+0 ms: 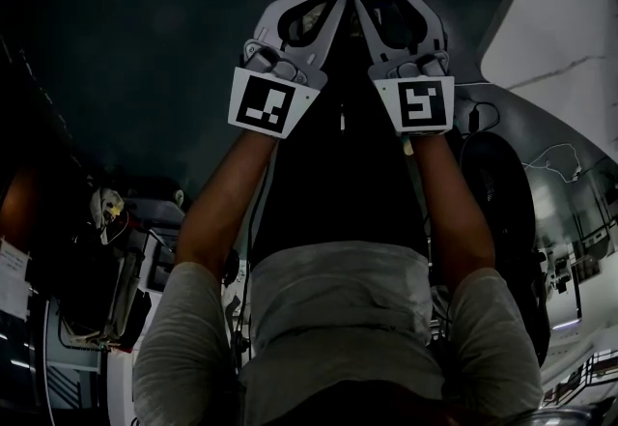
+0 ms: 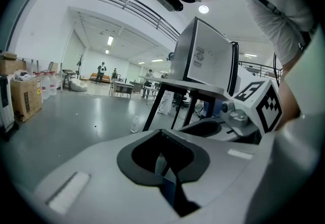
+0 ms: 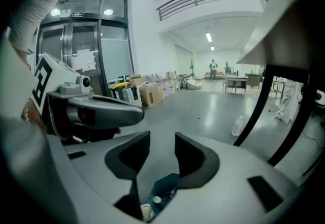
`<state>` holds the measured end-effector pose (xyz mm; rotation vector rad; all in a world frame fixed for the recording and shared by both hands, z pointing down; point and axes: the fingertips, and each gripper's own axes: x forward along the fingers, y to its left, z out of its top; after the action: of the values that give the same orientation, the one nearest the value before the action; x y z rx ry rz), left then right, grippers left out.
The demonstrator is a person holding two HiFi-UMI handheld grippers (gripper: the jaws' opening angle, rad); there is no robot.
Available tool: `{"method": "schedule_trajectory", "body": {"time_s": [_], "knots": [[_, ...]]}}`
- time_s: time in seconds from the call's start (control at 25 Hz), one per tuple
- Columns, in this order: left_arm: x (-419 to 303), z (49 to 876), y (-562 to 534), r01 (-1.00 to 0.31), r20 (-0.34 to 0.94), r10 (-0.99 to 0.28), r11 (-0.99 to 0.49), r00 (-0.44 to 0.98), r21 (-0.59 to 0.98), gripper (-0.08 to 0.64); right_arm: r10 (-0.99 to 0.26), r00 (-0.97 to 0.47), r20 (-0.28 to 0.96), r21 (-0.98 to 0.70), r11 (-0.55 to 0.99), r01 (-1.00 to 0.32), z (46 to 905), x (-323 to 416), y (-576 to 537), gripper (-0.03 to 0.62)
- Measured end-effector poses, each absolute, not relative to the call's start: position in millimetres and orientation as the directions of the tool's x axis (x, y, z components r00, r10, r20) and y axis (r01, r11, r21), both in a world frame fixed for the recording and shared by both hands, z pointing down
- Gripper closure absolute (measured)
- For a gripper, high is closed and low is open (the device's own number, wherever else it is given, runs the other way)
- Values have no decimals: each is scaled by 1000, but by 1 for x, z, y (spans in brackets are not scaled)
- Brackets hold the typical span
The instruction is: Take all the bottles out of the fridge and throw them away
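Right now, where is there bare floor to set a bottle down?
The grey floor is bare between the cardboard boxes along the wall and the table legs, except for one bottle near the legs. Crowded: the wall beside the glass doors, and the space under the table looks cluttered.

Glossy grey floor [image 3: 213,106], white walls [image 3: 152,45], ceiling strip lights [image 2: 110,40], cardboard boxes [image 2: 25,98], glass doors [image 3: 81,60]
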<state>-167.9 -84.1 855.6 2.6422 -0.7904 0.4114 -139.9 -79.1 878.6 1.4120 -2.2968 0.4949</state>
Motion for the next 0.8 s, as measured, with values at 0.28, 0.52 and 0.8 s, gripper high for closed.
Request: {"method": "schedule_trajectory", "body": {"time_s": [0.28, 0.52, 0.8], "knots": [[-169, 800, -87, -594, 345, -502, -763, 793, 254, 552, -785, -444, 432, -130, 433, -892, 803, -147, -83, 476], [-167, 742, -96, -595, 308, -518, -758, 798, 267, 552, -798, -457, 392, -109, 453, -885, 738, -146, -90, 506], [-162, 674, -99, -578, 276, -515, -777, 812, 249, 552, -802, -472, 366, -104, 469, -877, 677, -141, -98, 531]]}}
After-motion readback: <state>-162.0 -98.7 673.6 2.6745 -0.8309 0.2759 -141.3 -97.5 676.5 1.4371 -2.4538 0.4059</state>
